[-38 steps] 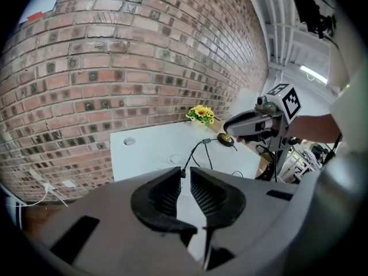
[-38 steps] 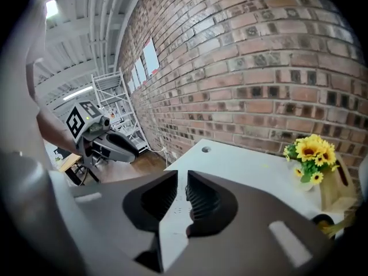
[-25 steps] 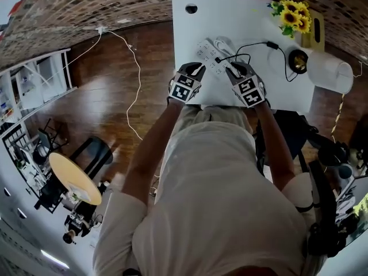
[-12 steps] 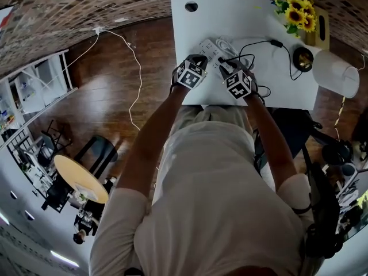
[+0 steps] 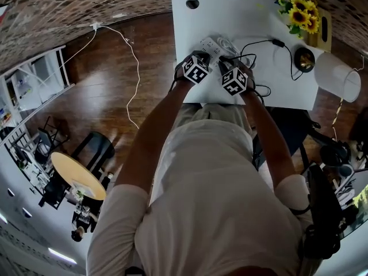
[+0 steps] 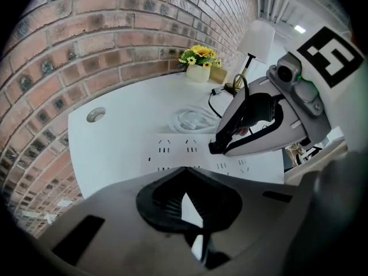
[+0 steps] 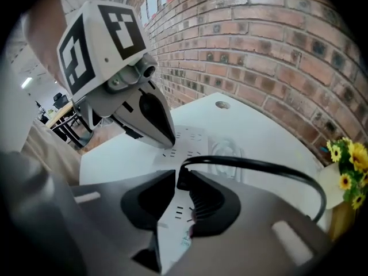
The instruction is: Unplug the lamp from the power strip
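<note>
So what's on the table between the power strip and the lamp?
The black cord, plus a coiled white cable beside the power strip; otherwise bare table up to the lamp. The head view shows it.

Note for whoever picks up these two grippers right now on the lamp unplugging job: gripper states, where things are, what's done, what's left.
Left gripper: fingers shut, empty, pointing down over the power strip.
Right gripper: its jaws have just been closing, with the lamp's black plug between the fingers, not yet clamped.
Things: the strip lies on the white desk; the cord runs to the lamp at the desk's right end.
Done: both grippers are in place.
Left: clamp the plug, probably steady the strip, and pull the plug out.
</note>
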`<act>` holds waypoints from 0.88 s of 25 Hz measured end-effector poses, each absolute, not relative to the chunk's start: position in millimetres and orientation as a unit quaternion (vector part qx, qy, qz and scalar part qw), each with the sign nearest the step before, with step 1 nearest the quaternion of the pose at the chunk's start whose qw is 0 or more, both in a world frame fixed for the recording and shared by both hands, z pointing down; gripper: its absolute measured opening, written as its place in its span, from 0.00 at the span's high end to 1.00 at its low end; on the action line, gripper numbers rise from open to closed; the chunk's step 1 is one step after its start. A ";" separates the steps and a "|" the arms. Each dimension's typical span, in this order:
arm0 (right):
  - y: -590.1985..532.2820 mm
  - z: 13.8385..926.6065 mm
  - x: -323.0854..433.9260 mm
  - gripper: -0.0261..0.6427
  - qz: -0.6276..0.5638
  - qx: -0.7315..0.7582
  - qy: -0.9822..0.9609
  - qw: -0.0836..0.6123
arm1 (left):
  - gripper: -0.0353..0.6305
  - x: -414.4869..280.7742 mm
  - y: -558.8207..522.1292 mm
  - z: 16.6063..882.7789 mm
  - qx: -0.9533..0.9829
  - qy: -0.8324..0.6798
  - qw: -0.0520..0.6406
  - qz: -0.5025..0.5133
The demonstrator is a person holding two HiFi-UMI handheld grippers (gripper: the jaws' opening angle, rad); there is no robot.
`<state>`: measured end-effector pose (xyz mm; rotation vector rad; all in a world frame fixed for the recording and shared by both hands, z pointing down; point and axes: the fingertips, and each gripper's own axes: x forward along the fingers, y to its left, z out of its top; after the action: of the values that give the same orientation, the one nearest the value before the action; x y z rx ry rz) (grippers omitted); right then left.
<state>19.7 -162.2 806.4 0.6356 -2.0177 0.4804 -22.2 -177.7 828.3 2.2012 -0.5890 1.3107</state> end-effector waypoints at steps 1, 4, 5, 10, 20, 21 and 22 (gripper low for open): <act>-163.0 806.8 19.4 0.86 0.196 0.261 -0.822 0.468 | 0.94 -22.5 -178.3 828.8 0.811 -0.216 0.252 0.482; -165.1 807.4 16.6 0.86 0.195 0.263 -0.820 0.469 | 0.94 -23.6 -178.9 828.2 0.813 -0.215 0.248 0.481; -165.5 808.0 15.9 0.86 0.195 0.262 -0.820 0.470 | 0.94 -23.7 -178.7 828.2 0.813 -0.215 0.248 0.480; -167.3 812.5 17.3 0.88 0.190 0.262 -0.813 0.484 | 0.94 -22.7 -180.0 828.8 0.810 -0.224 0.247 0.482; -166.9 811.3 15.7 0.88 0.188 0.258 -0.809 0.493 | 0.94 -24.1 -176.4 830.1 0.806 -0.212 0.209 0.512; -166.8 811.1 16.2 0.88 0.191 0.259 -0.809 0.492 | 0.94 -23.6 -176.4 829.9 0.807 -0.213 0.201 0.513; -166.7 810.8 16.7 0.88 0.193 0.260 -0.809 0.491 | 0.94 -23.0 -176.5 829.5 0.808 -0.213 0.196 0.513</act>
<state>16.7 -166.7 810.8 0.6304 -1.9636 0.4685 -23.0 -176.5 829.5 2.2632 -0.5976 1.4380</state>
